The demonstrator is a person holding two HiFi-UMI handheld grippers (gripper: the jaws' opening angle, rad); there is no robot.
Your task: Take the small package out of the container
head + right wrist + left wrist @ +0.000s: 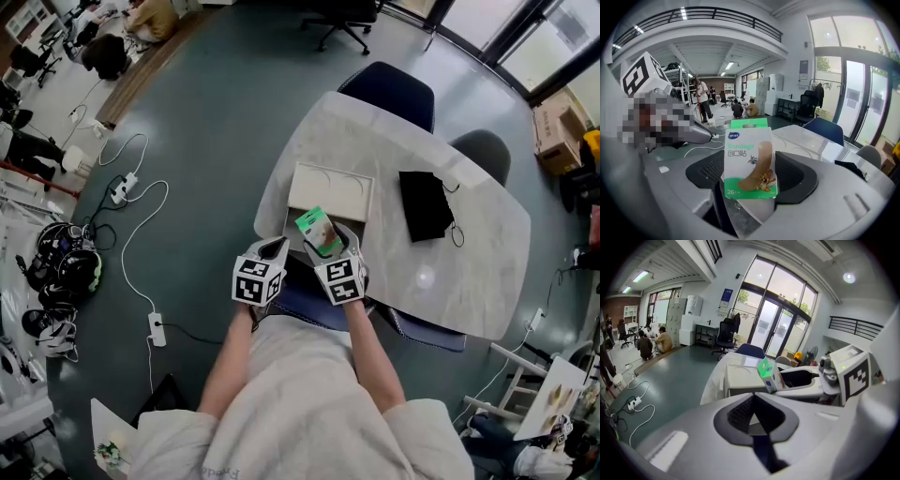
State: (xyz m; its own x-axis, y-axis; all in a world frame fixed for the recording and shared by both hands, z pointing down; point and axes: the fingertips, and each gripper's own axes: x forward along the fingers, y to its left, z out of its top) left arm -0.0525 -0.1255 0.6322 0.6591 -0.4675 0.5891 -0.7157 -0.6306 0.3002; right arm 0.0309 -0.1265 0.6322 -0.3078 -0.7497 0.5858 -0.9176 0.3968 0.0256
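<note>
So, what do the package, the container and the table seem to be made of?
Package: thin printed card, slightly glossy; flat faces, crisp edges, a hang tab. Container: looks like matte cream cardboard or plastic; cannot tell which. Table: pale marble-look top, glossy; a light glints on it.

Both forearms [230, 361] reach fwd, side by side, grippers near each other. L gripper [273, 249]: jaws together, nothing btwn them. R gripper [330, 248]: jaws clamped on a bandage box [749, 161], held upright.
</note>
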